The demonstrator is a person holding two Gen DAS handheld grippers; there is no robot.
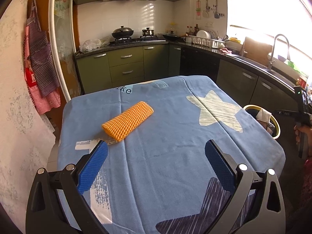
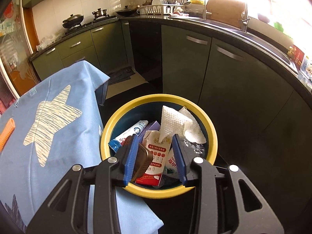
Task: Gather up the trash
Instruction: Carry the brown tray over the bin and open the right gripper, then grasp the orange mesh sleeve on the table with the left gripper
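both jaws apart and empty — right gripper (image 2: 155, 138) over yellow-rimmed bin (image 2: 211, 134) of cartons, left gripper (image 1: 156, 146) near flat orange mesh sleeve (image 1: 127, 123)

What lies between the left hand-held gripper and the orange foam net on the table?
Only bare blue tablecloth, with a white printed patch near the orange foam net. The left wrist view shows this; the left hand-held gripper is open.

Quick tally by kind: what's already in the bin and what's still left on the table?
In the yellow-rimmed bin:
Paper towel: 1
Red-and-white carton: 1
Toothpaste tube: 1
Purple box: 1
Brown ribbed tray: 1
Clear plastic wrap: 1
Partly hidden packet: 1
On the tablecloth:
Orange foam net sleeve: 1
Total: 8 visible; more may lie underneath.
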